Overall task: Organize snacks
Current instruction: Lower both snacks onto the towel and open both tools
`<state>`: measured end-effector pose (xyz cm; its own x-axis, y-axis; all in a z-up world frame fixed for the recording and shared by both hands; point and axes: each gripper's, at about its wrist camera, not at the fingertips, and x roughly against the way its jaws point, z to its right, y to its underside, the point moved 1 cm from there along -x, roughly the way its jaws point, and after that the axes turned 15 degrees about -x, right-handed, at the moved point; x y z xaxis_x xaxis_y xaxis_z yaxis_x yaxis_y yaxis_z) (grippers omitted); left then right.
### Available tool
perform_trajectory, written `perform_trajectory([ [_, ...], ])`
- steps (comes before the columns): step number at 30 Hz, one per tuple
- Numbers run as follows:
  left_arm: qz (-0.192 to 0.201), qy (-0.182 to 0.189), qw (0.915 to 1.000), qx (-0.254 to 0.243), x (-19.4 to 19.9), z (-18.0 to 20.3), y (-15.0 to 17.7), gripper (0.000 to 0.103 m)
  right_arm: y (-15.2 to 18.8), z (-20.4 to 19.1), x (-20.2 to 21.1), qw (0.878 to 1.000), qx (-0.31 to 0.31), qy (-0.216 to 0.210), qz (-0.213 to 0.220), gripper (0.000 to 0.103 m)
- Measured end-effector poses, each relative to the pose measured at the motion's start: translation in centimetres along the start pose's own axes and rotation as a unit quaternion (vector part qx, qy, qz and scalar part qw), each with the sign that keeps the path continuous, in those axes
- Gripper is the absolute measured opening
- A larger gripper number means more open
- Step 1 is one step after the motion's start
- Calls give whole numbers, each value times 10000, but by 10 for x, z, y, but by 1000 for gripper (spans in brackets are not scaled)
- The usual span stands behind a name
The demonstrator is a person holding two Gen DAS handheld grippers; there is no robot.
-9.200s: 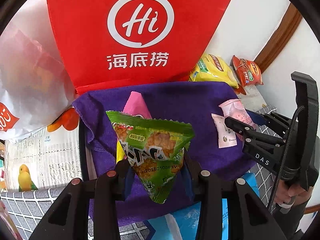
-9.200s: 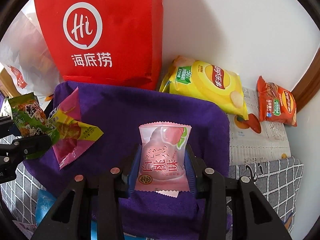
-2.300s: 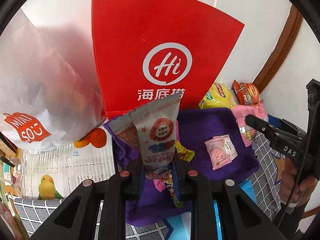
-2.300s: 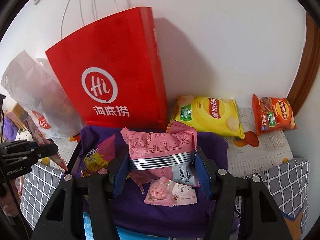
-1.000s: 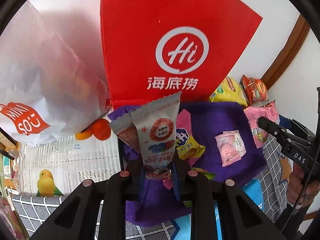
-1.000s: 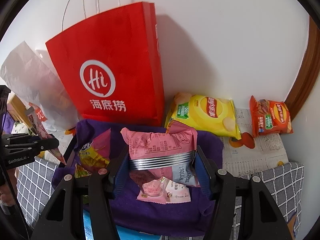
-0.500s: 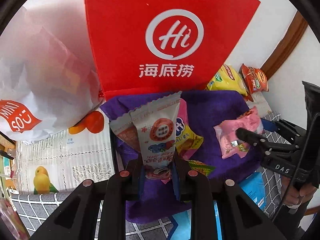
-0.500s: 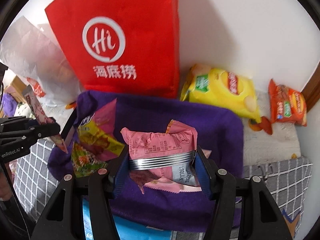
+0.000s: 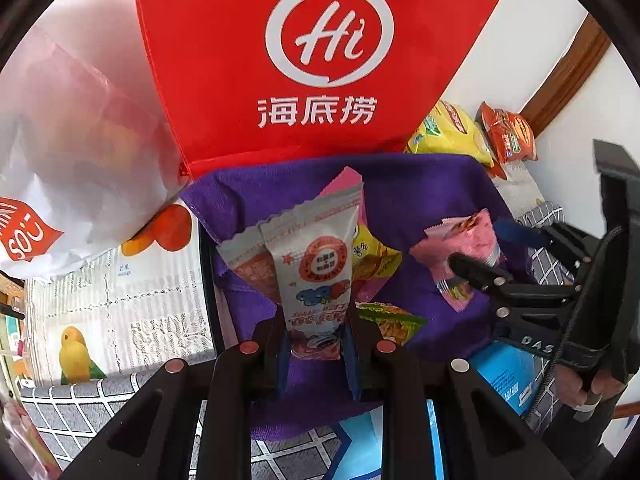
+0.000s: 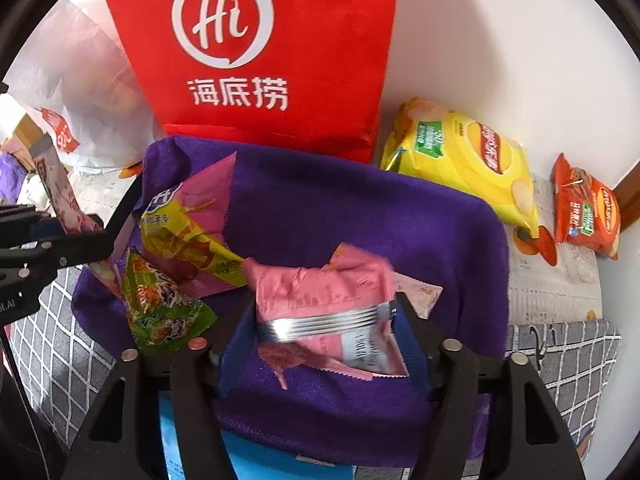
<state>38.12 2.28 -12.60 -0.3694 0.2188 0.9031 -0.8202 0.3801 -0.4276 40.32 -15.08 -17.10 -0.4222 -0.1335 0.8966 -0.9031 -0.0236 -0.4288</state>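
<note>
A silver snack packet (image 9: 316, 264) is clamped upright between the jaws of the left hand-held gripper (image 9: 314, 344), above the left part of the purple cloth (image 9: 420, 184). A crumpled pink packet (image 10: 324, 300) is pinched across its silver seal by the right hand-held gripper (image 10: 324, 344), low over the right part of the same cloth; whether it touches the cloth cannot be told. Below and beside the silver packet, a yellow-and-pink bag (image 10: 188, 224) and a green bag (image 10: 160, 304) are seen lying on the cloth, overlapping each other. Behind the cloth a red paper bag (image 10: 260, 48) stands against the wall, with a yellow chip bag (image 10: 460, 152) and an orange chip bag (image 10: 588, 208) to its right and a white plastic bag (image 9: 68, 128) to its left.

The pink packet is gripped only near one end, so it could twist or slide out if swung. If the silver packet is let go from this height, it could topple onto the heaped bags and slip off the cloth's edge. The two hand-held grippers are near each other, so a careless sweep could bring them together.
</note>
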Motion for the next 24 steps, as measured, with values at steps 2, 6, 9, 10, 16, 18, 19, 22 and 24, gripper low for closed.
perform_trajectory([
  [2, -27, 0, 10000, -19, -2, 1, 0, 21, -1, 1, 5, 10000, -1, 7, 93, 70],
  [6, -95, -1, 9999, -79, -5, 3, 2, 22, -4, 5, 20, 9995, -76, -3, 306, 72],
  [9, -149, -28, 9998, -118, -8, 6, 2, 22, -8, 11, 31, 9988, -188, -22, 458, 72],
  [10, -162, -27, 9998, -120, -10, 6, 1, 22, -9, 12, 34, 9985, -216, -23, 498, 72],
  [16, -223, -6, 9997, -126, -15, 9, -3, 23, -14, 21, 55, 9960, -411, -78, 785, 72],
  [18, -226, 1, 9996, -177, -15, 11, -3, 27, -16, 24, 61, 9949, -486, -104, 879, 72],
  [19, -220, -14, 9995, -234, -15, 13, -4, 30, -16, 25, 63, 9944, -523, -111, 913, 72],
  [22, -58, -176, 9992, -366, -9, 18, -7, 53, -18, 30, 67, 9933, -629, -106, 960, 72],
  [24, 121, -266, 9988, -389, -3, 20, -9, 64, -19, 33, 68, 9928, -691, -98, 978, 72],
])
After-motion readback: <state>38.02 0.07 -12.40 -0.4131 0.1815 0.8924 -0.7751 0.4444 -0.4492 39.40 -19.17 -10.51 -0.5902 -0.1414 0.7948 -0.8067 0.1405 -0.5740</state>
